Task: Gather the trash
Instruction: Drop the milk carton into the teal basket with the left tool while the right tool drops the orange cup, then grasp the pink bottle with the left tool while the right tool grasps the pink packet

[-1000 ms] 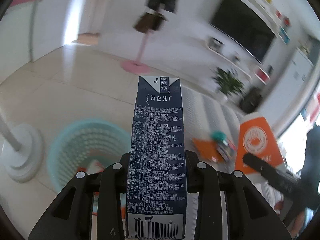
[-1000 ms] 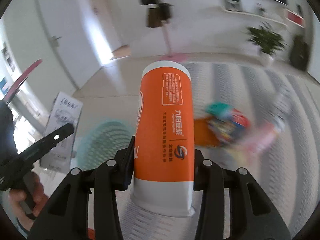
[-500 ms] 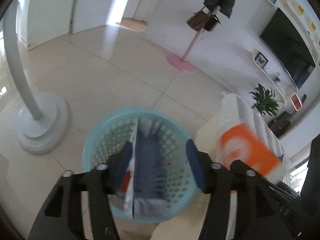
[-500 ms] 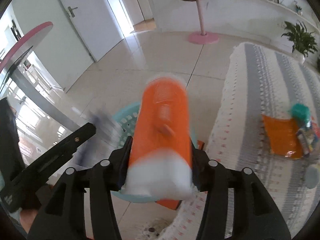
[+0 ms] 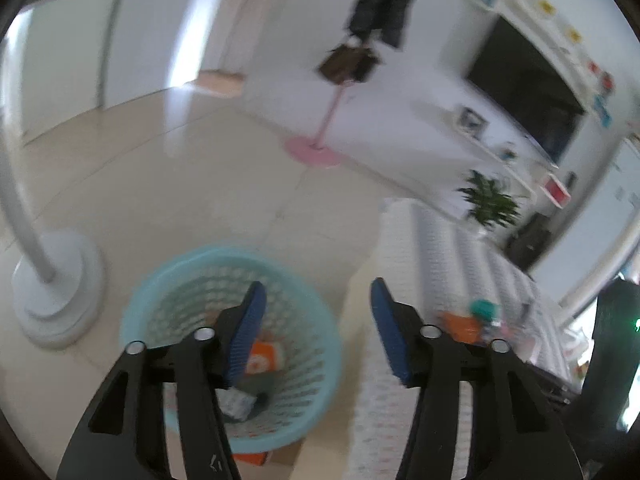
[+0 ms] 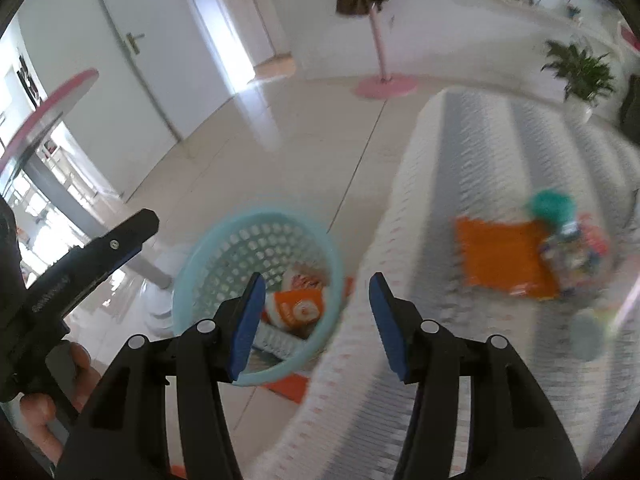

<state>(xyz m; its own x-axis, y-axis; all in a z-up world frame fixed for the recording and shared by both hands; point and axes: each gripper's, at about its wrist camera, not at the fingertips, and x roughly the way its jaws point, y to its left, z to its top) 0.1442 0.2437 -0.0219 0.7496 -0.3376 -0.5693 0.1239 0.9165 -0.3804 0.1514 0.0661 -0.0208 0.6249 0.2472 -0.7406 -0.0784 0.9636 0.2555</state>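
A light blue mesh basket stands on the floor beside a striped table; it also shows in the right wrist view. An orange cup and a dark carton lie inside it, the cup also showing in the left wrist view. My left gripper is open and empty above the basket's right rim. My right gripper is open and empty above the basket's near rim. More trash lies on the table: an orange packet and a teal-capped item.
The striped cloth-covered table fills the right side. A white lamp base stands left of the basket. A pink coat stand and a potted plant stand farther off. An orange scrap lies on the floor by the basket.
Both grippers have opened. The dark carton left the left gripper and the orange cup left the right gripper; both now lie in the basket. Both cameras have tilted up slightly.
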